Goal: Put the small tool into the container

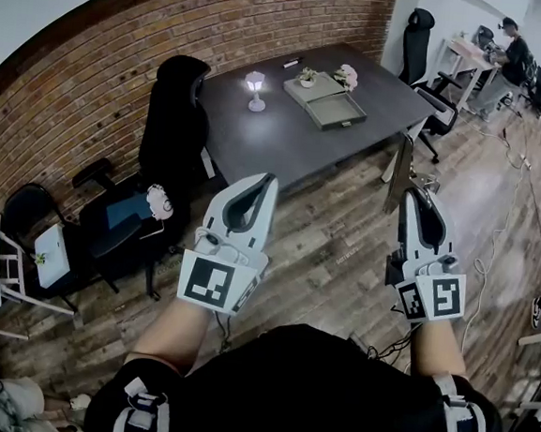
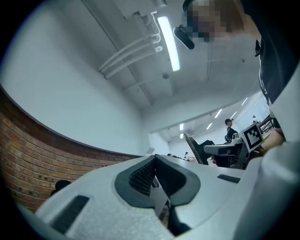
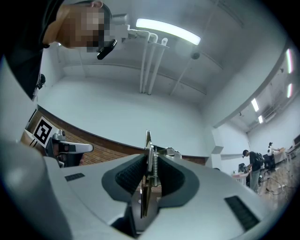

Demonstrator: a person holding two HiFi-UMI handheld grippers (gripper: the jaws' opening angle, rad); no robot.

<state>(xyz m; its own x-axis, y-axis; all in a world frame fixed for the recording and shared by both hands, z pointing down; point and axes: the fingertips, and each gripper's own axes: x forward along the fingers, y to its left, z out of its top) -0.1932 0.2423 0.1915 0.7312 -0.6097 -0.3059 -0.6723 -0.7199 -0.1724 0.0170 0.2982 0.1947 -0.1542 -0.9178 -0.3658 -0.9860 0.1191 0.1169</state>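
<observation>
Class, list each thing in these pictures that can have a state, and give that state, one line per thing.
left gripper: shut, nothing between its jaws.
right gripper: shut on the small tool.
small tool: clamped upright, tip sticking out past the jaws, not yet in the container.
container: open-topped, lying on the table, looks empty.
lamp: upright on the table; lit or not, cannot tell.
ceiling light: on.

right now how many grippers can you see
2: left gripper low, left of centre, shut, empty; right gripper low right, shut on the small tool. None hidden.
</observation>
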